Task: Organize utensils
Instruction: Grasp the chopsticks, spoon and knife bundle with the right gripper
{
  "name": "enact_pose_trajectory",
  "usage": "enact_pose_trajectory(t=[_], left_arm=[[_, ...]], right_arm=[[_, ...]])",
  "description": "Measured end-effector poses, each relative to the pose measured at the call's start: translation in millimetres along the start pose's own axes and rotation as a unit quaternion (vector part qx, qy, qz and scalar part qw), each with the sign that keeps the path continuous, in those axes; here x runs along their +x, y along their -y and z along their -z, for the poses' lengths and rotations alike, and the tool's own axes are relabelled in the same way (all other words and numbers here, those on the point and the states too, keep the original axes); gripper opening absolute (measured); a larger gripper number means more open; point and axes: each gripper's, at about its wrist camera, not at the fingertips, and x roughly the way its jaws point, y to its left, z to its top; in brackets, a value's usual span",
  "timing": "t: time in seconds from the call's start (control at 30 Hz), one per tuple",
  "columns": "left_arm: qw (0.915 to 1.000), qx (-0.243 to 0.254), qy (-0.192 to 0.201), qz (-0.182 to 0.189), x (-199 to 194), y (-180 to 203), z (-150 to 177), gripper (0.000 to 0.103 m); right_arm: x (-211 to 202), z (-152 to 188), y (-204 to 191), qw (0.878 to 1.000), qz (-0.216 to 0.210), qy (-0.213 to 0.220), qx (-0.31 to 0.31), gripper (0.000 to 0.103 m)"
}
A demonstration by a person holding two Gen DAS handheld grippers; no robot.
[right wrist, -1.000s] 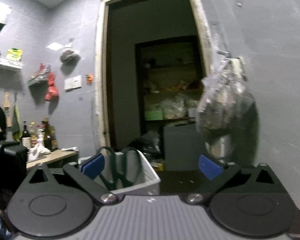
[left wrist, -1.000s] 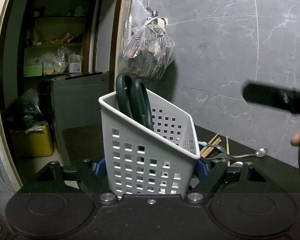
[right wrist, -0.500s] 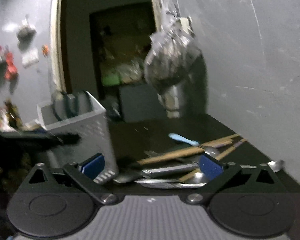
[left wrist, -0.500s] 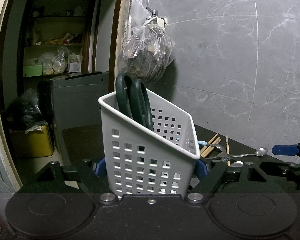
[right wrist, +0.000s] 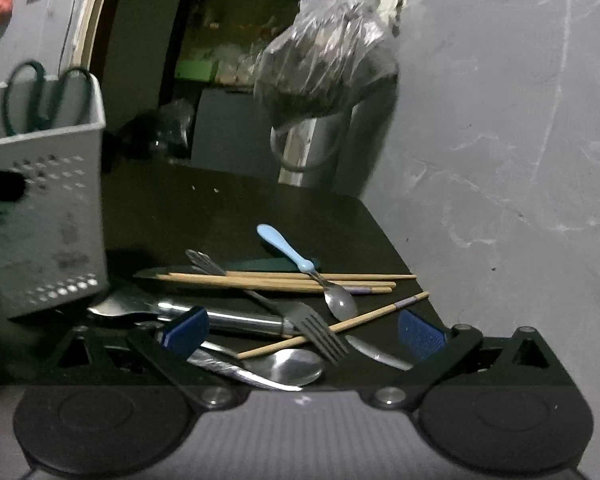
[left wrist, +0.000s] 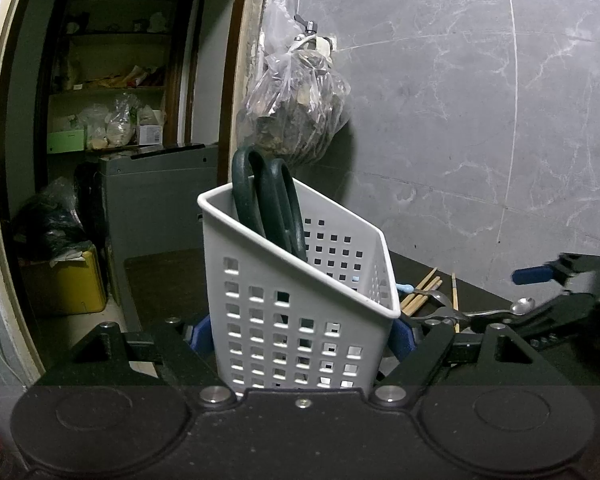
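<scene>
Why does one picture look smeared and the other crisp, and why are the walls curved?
Right wrist view: motion blur softens the white basket and hanging plastic bag; the fork stays clearer. Left wrist view: sharp. Both: dim light, and the fisheye lens bends the wall's straight lines.

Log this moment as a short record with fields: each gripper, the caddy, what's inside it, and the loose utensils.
left gripper: shut on white caddy, holding it
right gripper: open, empty, over the utensil pile
caddy contents: green-handled scissors, handles up
loose on dark table: fork, blue-handled spoon, large spoon, chopsticks
background: plastic bag hanging on wall
</scene>
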Motion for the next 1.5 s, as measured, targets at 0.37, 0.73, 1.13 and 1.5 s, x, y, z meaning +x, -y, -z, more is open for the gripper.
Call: enact_pose_trajectory(t=[0.37,0.73,1.13,1.5], left_arm=[[1.0000,-0.001,-0.001,0.001,0,0,0,0.083],[1.0000,-0.002,-0.001,0.002,0,0,1,0.083],[1.0000,-0.005,-0.001,0.002,0,-2,2,0.083],[1.0000,-0.007,-0.002,0.001,0,-2,3,0.083]], right_arm=[[59,-19,-8,0.995,-0.020,-0.017,-0.093,0.103],[79,-29,-39,0.973,-0.039,-0.019,-0.227,0.099],[87,-32,-64,0.925,-0.081,-0.018,-0.371,0.077],[103,-45,-67,0.899,-0.175,-0.038,-0.399,0.048]])
